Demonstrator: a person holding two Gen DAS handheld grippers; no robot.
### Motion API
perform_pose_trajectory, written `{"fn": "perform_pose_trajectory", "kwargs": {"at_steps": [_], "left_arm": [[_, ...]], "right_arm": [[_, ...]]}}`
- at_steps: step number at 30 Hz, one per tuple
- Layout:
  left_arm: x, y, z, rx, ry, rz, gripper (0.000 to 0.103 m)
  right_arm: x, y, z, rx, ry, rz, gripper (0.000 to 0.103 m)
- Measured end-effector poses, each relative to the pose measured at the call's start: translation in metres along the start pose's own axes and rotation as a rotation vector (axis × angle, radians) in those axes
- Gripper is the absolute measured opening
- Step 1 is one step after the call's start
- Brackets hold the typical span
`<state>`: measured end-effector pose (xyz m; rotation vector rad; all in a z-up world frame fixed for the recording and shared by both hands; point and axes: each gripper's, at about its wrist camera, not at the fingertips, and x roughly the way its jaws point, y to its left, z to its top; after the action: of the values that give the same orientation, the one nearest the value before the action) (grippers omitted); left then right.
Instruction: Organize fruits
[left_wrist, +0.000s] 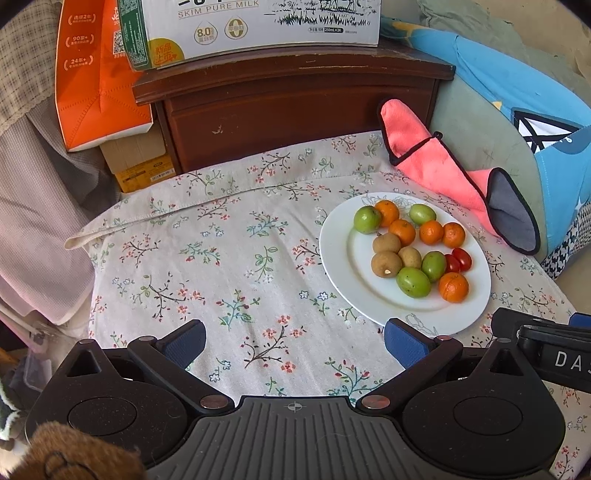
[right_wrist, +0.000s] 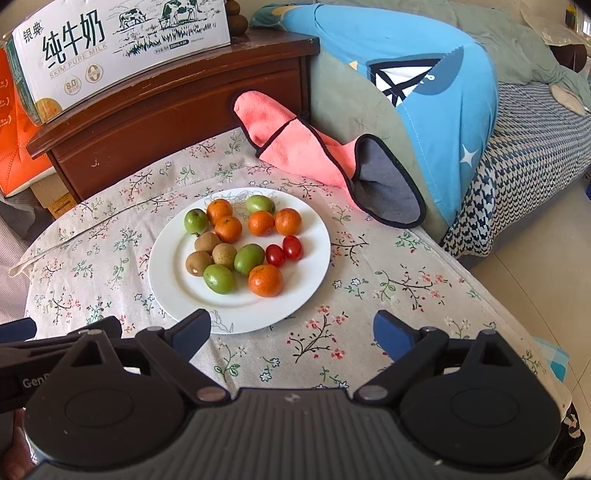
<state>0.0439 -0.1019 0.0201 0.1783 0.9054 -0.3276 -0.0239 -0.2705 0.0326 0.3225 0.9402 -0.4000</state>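
— How many fruits are on the white plate (right_wrist: 317, 266)?
— Five oranges (right_wrist: 265, 280), four green fruits (right_wrist: 219, 278), three brown fruits (right_wrist: 197, 263) and two small red tomatoes (right_wrist: 292, 247): fourteen in all.
— And beside the plate?
— One pink cloth (right_wrist: 295, 147) behind it, and one milk carton (right_wrist: 122, 48) further back.

A home bedroom: wooden nightstand (right_wrist: 177, 110) bearing a milk carton (right_wrist: 122, 48), bed with patterned bedding (right_wrist: 524, 155), floral tablecloth (left_wrist: 221, 258).
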Motion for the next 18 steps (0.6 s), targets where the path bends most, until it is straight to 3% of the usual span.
{"fn": "perform_pose_trajectory", "kwargs": {"at_steps": [18], "left_arm": [[0.0037,-0.0049,0.0033,0.046,-0.007,0.064,0.103]], "right_arm": [[0.0108,0.0062,-0.0023,-0.014,0.028,-0.051,0.096]]}}
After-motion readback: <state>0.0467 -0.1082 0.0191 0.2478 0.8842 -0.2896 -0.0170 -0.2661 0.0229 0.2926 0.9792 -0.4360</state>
